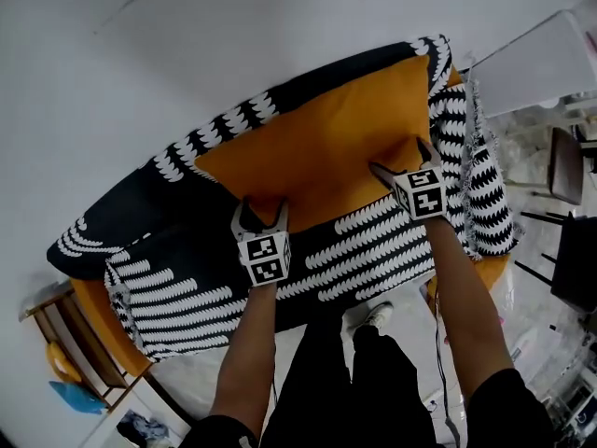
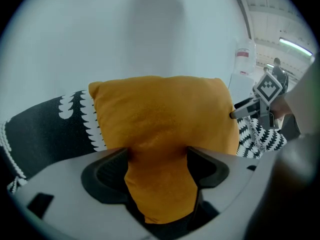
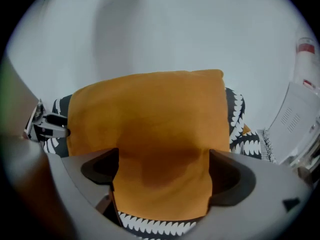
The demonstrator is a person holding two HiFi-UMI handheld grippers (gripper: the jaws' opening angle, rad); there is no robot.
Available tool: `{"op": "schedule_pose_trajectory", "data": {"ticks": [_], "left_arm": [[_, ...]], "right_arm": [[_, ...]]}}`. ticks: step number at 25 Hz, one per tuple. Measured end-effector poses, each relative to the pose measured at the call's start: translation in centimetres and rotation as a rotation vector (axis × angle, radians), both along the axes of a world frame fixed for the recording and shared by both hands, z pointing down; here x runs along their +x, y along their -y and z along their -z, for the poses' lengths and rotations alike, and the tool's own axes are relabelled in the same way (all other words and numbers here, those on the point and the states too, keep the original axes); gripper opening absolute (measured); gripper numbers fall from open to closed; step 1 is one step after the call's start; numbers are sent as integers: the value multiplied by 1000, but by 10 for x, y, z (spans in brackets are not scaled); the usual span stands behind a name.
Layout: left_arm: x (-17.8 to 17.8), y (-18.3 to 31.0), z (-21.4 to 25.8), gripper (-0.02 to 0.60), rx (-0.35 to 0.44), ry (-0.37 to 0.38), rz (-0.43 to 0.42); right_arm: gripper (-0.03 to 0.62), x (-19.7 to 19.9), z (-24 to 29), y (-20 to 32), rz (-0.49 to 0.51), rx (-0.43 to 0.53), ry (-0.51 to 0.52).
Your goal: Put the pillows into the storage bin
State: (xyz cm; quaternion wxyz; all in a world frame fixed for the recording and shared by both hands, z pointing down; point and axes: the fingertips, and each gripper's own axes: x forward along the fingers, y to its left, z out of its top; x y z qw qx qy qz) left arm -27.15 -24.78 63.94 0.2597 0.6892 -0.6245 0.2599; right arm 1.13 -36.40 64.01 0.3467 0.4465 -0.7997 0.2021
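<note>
Looking down from my head, I see the orange pillow [image 1: 317, 147] lying flat on top of a heap of black-and-white patterned pillows [image 1: 373, 241], close against a white wall [image 1: 233, 35]. My left gripper [image 1: 261, 210] grips the pillow's near edge at its left corner. My right gripper [image 1: 399, 157] grips the same edge further right. Both point down and away from me, with my forearms stretched out over the heap. A wooden shelf [image 1: 70, 339] stands at the lower left.

In the left gripper view, the pillow [image 2: 160, 114] bulges up in front of the jaws. A fold of its orange cloth is squeezed into a narrow neck between the two pads, touching both, so this tool is clamped on it. The patterned fabric [image 2: 70, 121] shows behind on the left, and my other gripper [image 2: 240, 111] touches the pillow's right edge.

In the right gripper view, the jaws stand wide, yet the pillow [image 3: 150, 109] fills the whole gap and presses against both pads, so this tool has hold of it too. Patterned cloth [image 3: 155, 226] peeks out just under the orange edge.
</note>
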Motion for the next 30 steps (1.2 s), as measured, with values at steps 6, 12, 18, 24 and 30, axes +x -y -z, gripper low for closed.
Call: {"op": "schedule_pose_trajectory", "data": {"ticks": [6,12,18,24,30], "left_arm": [[-1,17,-18,354,13,-9,26],[-7,27,-26,354,3,-20,26],[-5,26,-18,280,1,-51,31],[13,23,-18,144,41,-44,-19],[26,8,-4,61,57,-65,-57]], "right_arm": [[598,33,-20,45,26,-14,40],[600,27,-32,55,94,-57,58],[543,18,-30,52,126,-90,44],[256,27,-27,43,108,-15,-12],[59,37,-6,15,92,38,-69]]}}
